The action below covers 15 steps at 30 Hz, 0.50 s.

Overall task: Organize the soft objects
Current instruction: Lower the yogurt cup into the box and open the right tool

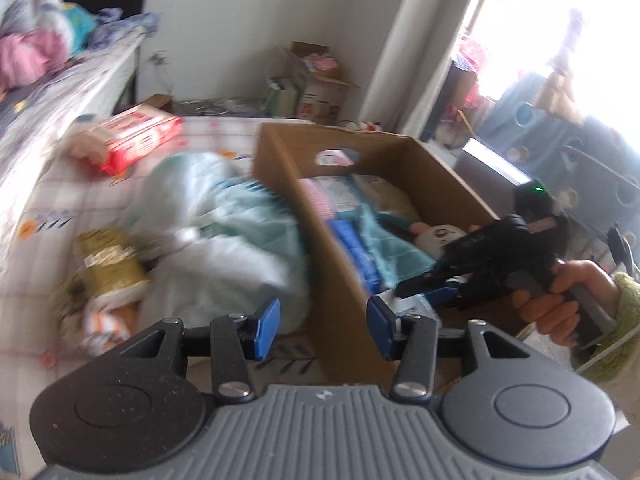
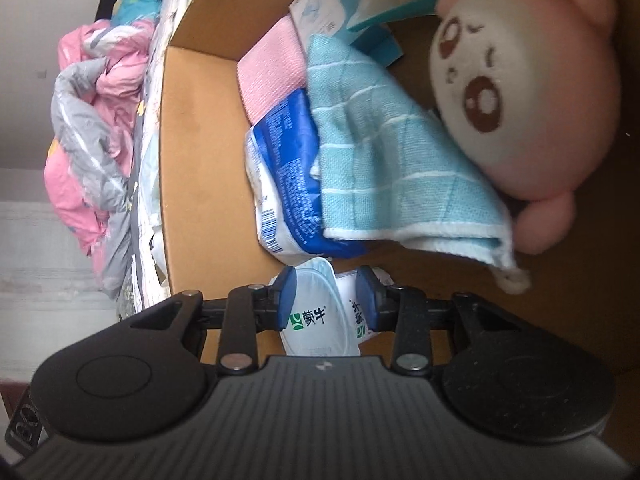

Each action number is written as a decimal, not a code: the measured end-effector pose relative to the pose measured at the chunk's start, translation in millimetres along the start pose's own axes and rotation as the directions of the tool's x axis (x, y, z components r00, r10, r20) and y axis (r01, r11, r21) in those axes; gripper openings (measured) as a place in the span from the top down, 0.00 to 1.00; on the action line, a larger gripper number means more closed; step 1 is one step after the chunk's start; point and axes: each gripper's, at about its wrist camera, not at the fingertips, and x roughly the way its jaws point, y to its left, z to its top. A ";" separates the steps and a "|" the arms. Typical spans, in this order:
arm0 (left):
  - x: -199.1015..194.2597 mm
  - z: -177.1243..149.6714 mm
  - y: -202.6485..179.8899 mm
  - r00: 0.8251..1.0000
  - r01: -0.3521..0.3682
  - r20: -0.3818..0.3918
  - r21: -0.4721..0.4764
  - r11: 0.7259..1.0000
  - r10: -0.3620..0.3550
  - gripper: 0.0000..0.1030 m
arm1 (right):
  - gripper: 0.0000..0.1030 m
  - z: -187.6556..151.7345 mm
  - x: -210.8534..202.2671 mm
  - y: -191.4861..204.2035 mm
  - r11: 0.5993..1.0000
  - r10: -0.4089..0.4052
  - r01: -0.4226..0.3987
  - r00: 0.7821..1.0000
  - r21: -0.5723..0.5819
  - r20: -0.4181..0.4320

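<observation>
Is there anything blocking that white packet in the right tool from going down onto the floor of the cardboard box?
Nothing visible does. The right tool holds the white packet inside the cardboard box, over bare cardboard. The blue-and-white pack, blue towel and pink plush lie farther in, beyond the packet.

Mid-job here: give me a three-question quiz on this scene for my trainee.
1. True or false: the left gripper holds a cloth.
2. What is between the right gripper pads? A) white milk pouch B) pink cloth C) plush toy
3. Which item drapes over the blue-and-white pack in the cardboard box?

Key:
1. False; it is empty, open.
2. A
3. The light blue checked towel.
</observation>
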 end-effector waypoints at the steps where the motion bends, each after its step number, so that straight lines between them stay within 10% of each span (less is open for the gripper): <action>1: -2.1 -3.6 6.2 1.000 -0.012 -0.001 -0.016 1.000 0.012 0.52 | 0.69 -1.6 2.3 -1.4 1.000 0.007 -0.007 1.000 0.004 -0.014; 15: 0.9 -22.9 32.1 0.987 -0.159 -0.033 -0.060 0.985 0.157 0.40 | 0.68 -28.3 25.7 19.8 0.999 0.009 -0.013 0.995 -0.047 -0.101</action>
